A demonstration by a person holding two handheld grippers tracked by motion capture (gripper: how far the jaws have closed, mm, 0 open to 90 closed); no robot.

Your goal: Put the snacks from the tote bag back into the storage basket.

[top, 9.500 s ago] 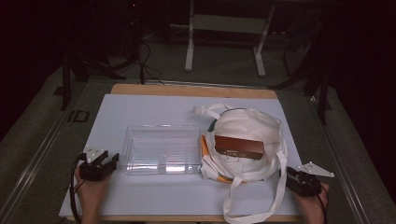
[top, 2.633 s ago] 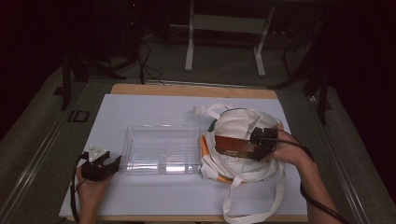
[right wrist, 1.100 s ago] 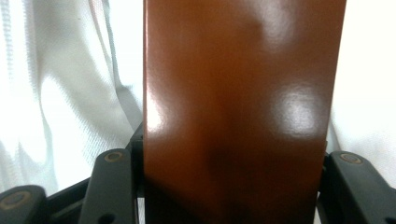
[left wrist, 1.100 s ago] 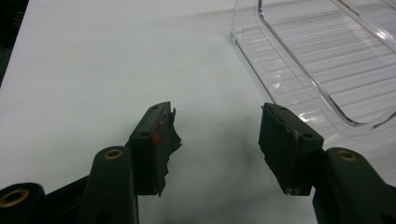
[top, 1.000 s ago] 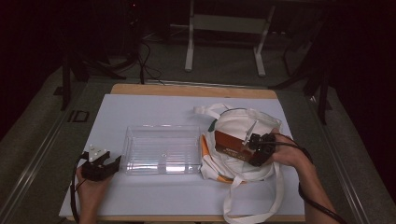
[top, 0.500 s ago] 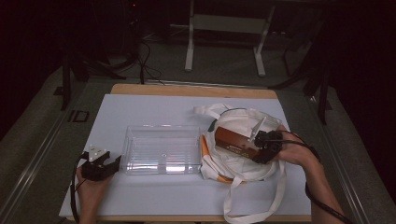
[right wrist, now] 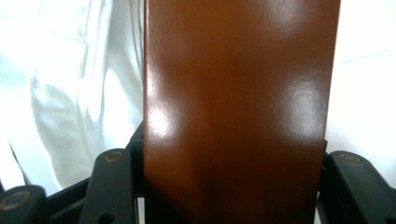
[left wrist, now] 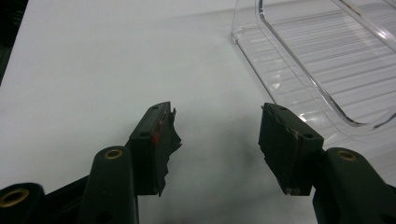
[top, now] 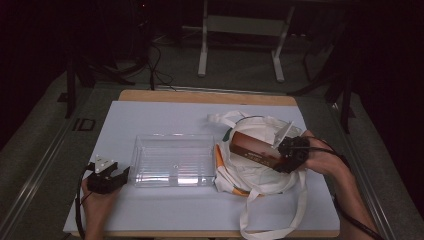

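A smooth white tabletop carries a clear, ribbed rigid-plastic rectangular tray. Just right of it lies a soft, crumpled white cloth tote bag with long straps. A glossy brown rectangular box sits tilted above the bag's mouth, clamped across its width in the right gripper, whose jaws stand wide against its sides. The left gripper rests near the tray's left end, jaws spread wide and empty.
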